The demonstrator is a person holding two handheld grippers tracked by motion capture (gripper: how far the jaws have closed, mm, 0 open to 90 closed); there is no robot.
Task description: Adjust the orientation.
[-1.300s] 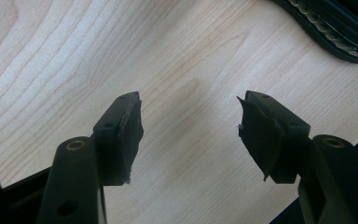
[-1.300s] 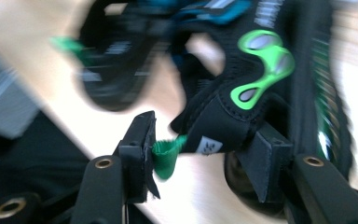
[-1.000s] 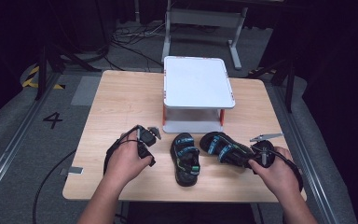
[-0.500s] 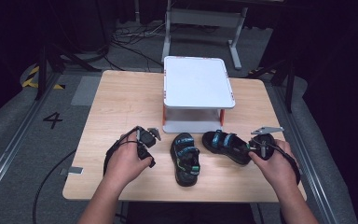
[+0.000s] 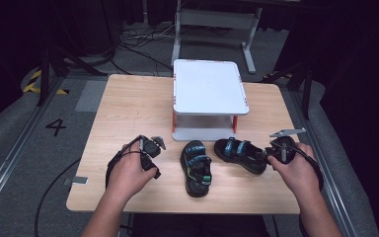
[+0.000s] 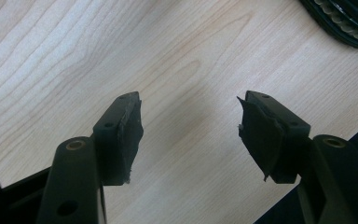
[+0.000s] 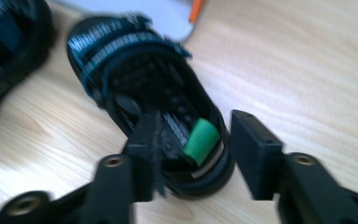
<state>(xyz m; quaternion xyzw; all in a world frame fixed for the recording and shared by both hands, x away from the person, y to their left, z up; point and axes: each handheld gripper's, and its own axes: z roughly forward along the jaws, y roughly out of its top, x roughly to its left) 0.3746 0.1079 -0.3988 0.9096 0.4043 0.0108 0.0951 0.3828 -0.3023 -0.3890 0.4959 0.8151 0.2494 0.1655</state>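
- High view: light wood-grain surface (image 5: pixel 128 113) occupied the centre of the frame, with a white two-tier rack on short orange legs (image 5: pixel 209 94) at its upper middle.
- Two black strapped sandals with blue-green trim lay in front of the rack, in the lower middle of the frame. The left sandal (image 5: pixel 196 161) lay lengthwise, toe towards the rack; the right sandal (image 5: pixel 240 154) lay slantwise to its right, close by but apart.
- Right gripper (image 5: pixel 271 153) sat at the lower right of the high view, at the heel end of the right sandal.
- Right gripper view: jaws of the right gripper (image 7: pixel 193 156) stood apart, one inside the heel of the right sandal (image 7: pixel 140 79), the other outside its rim. A green tab (image 7: pixel 200 140) lay on the footbed between them. Frame blurred; contact not determinable.
- Left gripper (image 5: pixel 158 144) rested at the lower left of the high view, left of the left sandal and apart from it.
- Left gripper view: jaws of the left gripper (image 6: pixel 189 128) were spread wide over bare wood, holding nothing; a sandal's edge (image 6: pixel 349 23) showed in the upper right corner.
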